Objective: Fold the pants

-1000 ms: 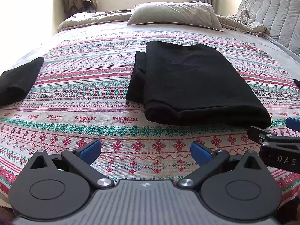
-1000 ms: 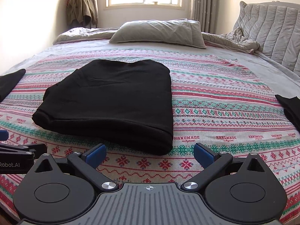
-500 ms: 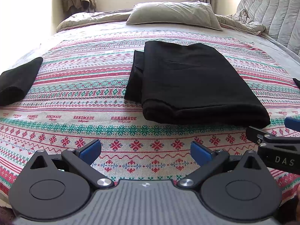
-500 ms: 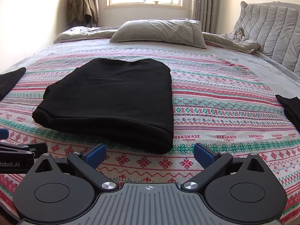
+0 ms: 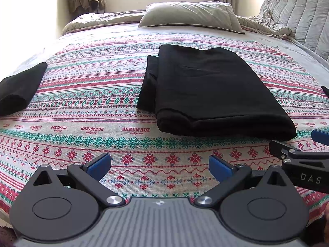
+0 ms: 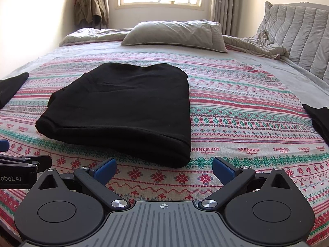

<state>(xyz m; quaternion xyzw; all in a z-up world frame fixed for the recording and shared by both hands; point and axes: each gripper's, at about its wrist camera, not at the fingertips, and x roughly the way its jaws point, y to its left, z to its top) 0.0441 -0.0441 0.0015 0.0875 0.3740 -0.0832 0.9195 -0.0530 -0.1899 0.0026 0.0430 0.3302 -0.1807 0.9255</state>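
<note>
The black pants [image 5: 207,90] lie folded into a thick rectangle on the patterned bedspread [image 5: 86,111]; they also show in the right wrist view [image 6: 127,107]. My left gripper [image 5: 160,165] is open and empty, held above the bedspread in front of the fold's near left corner. My right gripper [image 6: 163,168] is open and empty, just in front of the fold's near right corner. Neither touches the pants. The right gripper's side shows at the right edge of the left wrist view [image 5: 304,164].
A second folded black garment [image 5: 20,88] lies at the left edge of the bed. Another black piece [image 6: 318,117] lies at the right edge. A grey pillow [image 6: 174,33] and a rumpled duvet [image 6: 255,45] are at the back, a padded headboard [image 6: 298,33] on the right.
Both grippers have drawn back slightly from the folded pants and stayed open. The pants have not moved.
</note>
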